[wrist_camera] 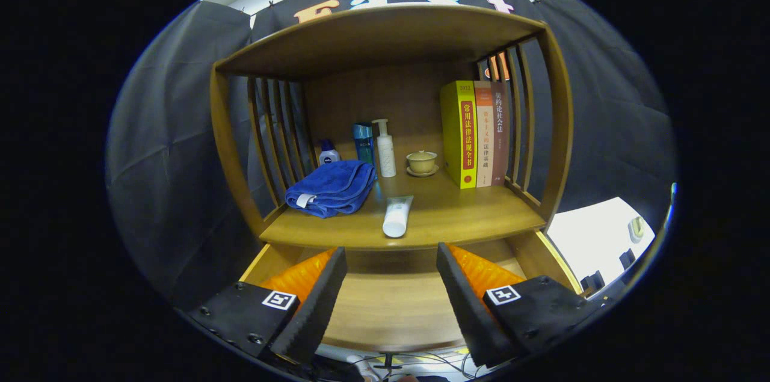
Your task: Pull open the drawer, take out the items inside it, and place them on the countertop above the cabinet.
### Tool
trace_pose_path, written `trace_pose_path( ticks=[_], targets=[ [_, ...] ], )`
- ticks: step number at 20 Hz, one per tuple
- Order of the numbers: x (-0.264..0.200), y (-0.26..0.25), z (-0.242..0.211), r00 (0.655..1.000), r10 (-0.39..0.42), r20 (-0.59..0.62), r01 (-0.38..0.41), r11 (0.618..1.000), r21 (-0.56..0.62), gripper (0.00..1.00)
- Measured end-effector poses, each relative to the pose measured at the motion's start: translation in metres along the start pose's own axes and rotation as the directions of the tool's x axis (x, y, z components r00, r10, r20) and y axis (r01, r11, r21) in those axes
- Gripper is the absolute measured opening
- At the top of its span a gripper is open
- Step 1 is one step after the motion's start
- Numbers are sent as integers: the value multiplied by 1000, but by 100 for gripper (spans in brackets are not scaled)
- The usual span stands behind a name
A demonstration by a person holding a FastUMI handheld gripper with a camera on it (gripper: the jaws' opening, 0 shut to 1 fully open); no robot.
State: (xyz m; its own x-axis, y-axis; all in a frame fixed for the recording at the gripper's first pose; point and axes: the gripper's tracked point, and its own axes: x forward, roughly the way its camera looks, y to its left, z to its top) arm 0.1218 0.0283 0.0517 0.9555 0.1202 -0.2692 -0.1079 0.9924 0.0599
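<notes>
Gripper (391, 274) spread wide, holding nothing, fingers hovering over the pulled-out drawer (397, 310), smooth bare wood between them. Just beyond, on the glossy wooden countertop (469, 219): a white tube (397, 216) lying flat, a soft folded blue towel (334, 188), bottles, a lidded cup (421, 161), three upright books (475, 134). Slatted sides, dark cloth around.
</notes>
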Motion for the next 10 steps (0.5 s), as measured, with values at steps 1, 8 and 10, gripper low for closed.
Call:
trace_pose_path(
  ticks=[1,8,10],
  targets=[
    [-7,1,-7,1000,-3,9,3,1000,-5,99],
    [-40,4,-74,999,-34,7,34,999,-26,99],
    [-38,7,-95,1000,-22,-12,22,1000,-1,99]
  ],
)
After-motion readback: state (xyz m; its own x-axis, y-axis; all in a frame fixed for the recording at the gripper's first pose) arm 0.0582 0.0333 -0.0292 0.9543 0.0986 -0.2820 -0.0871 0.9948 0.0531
